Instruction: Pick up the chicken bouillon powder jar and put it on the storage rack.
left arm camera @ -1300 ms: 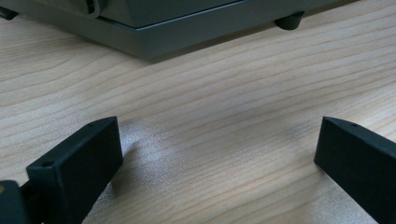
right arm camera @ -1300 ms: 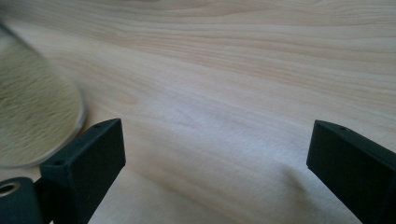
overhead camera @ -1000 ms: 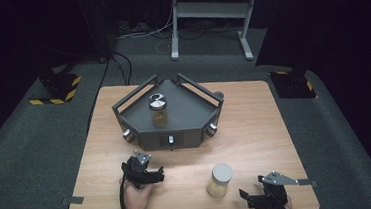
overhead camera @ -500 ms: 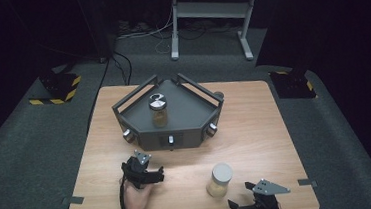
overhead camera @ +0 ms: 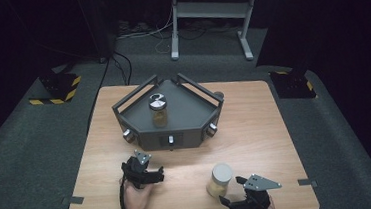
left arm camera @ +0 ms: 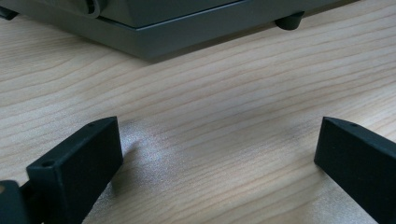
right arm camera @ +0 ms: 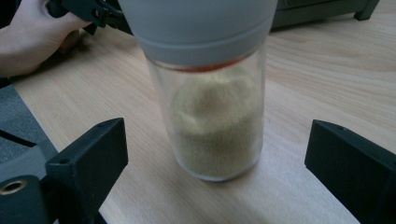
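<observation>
Jar [right arm camera: 212, 107] stands upright on table [overhead camera: 275, 127] near the front edge, between the wide-open jaws of right gripper [right arm camera: 219, 172], not touched, nothing held. Risk: tall and narrow, a jaw tip clipping the glass low or off-centre could tip or skid it. Lid top is cut off in the right gripper view. Left gripper [left arm camera: 219, 158] open, empty, resting short of tray [overhead camera: 137, 95]. Second jar [overhead camera: 158, 109] there; contents unclear.

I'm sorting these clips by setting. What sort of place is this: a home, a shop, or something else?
Probably a lab or recording studio, not a home. A lone wooden table stands on grey carpet amid dark surroundings, black-and-yellow hazard-striped blocks sit on the floor, and a grey angular test fixture holds a jar.
</observation>
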### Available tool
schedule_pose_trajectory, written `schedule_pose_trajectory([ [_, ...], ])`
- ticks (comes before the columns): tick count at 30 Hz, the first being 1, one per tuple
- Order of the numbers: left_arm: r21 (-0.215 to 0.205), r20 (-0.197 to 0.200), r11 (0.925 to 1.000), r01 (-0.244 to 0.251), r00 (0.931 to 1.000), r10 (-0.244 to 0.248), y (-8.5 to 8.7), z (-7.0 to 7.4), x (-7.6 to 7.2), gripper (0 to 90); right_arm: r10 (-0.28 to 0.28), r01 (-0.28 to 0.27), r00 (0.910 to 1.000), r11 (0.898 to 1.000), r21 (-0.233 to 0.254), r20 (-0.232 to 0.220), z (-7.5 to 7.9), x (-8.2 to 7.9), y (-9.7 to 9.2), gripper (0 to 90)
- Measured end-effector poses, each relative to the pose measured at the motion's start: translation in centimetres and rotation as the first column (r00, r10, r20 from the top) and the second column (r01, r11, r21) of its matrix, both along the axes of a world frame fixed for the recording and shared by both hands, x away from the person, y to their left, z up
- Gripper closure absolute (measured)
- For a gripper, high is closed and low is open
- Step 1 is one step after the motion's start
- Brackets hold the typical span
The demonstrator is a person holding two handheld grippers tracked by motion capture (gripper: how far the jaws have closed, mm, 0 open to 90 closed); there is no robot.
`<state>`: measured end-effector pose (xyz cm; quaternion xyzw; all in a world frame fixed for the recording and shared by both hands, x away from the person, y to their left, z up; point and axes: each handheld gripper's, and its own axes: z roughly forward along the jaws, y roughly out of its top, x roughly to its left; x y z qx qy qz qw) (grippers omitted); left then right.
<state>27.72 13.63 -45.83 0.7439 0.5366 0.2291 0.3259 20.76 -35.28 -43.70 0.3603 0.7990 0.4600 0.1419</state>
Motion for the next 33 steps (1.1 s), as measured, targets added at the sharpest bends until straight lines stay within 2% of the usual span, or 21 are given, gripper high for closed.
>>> schedule_pose_trajectory([
  [7, 0.0, 0.0, 1.0, 0.0, 1.0, 0.0, 0.0, 0.0, 0.0, 0.9, 0.009, -0.008, 0.9999, 1.0, -0.008, 0.013, 0.3, 0.8, 1.1, 5.9],
  [22, 0.001, 0.0, 1.0, 0.0, 1.0, 0.0, 0.0, 0.0, 0.0, 0.9, 0.018, -0.018, 0.9998, 1.0, 0.009, 0.013, 0.2, 2.6, 2.5, 9.0],
  [33, 0.0, 0.0, 1.0, 0.0, 1.0, 0.0, 0.0, 0.0, 0.0, 0.9, 0.023, -0.023, 0.9997, 1.0, 0.008, 0.012, 0.1, 3.4, 3.3, 16.1],
])
